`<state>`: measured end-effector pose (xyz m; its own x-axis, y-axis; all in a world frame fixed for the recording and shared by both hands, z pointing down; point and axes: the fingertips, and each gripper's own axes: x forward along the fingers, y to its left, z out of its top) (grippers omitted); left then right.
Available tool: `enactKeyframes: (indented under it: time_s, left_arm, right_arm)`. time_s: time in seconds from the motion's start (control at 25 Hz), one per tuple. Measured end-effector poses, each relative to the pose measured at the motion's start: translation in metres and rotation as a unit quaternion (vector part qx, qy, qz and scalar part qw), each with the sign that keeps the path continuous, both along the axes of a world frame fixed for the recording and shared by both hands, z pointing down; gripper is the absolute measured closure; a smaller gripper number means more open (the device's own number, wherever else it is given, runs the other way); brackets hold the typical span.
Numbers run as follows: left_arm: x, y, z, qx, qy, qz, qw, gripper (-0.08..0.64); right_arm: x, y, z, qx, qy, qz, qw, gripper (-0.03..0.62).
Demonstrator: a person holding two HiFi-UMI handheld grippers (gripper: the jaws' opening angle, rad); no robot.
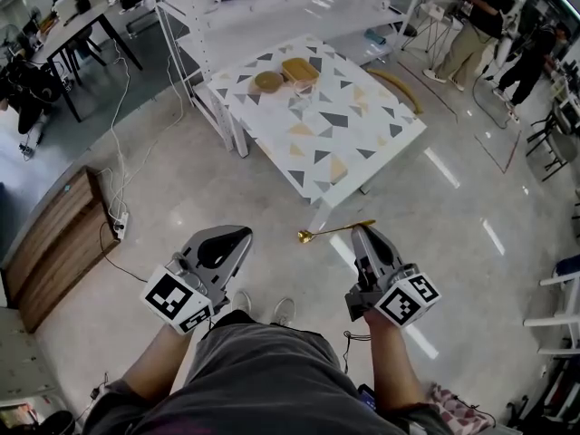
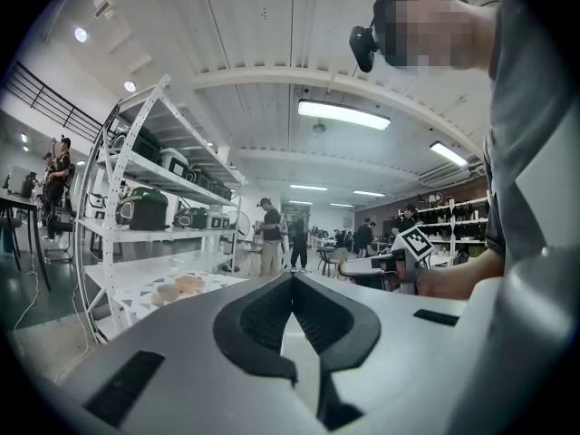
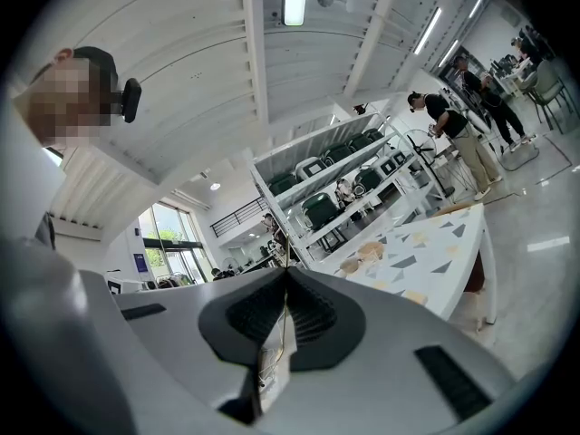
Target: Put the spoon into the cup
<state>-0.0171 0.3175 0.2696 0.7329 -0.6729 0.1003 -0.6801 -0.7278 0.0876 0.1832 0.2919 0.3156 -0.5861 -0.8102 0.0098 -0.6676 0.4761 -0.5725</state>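
To the left of the white table (image 1: 362, 125) with the triangle pattern, and nearer to the person than it, a low wooden cabinet (image 1: 54, 243) stands on the pale floor. The left gripper (image 1: 237, 236) is in the air in front of the table's near corner and to its left, well apart from the table. In the left gripper view its jaws are pressed together at the tips, and nothing is between them (image 2: 292, 277). On the far part of the table there are a round light brown vessel (image 1: 268, 82) and, just beside it, a rectangular one (image 1: 301, 69); whether one of them is the cup, I cannot tell. The golden spoon (image 1: 335, 230) is in the air just in front of the table's near corner, lying almost level, with its bowl toward the left gripper. The right gripper (image 1: 362, 231) pinches the spoon by the handle end. In the right gripper view the jaws (image 3: 286, 270) are closed on the thin handle (image 3: 283, 329). Beyond the table stands a white shelf rack (image 1: 272, 7). Far to the right of the table, two people (image 1: 471, 25) are standing.
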Motion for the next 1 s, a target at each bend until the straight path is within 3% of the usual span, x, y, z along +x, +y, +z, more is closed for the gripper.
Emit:
enactKeyframes:
  time_s: [0.64,1.0]
  left_arm:
    - [-0.006,-0.05,0.006,0.001,0.01,-0.017,0.9998,0.546]
    - [-0.026,-0.112,0.021,-0.001,0.018,-0.008,0.9998,0.546]
  right_arm:
    - [0.004,-0.051,0.0,0.002,0.007,0.001,1.0,0.569]
    - [-0.011,-0.105,0.014,-0.002,0.017,0.015,1.0,0.569]
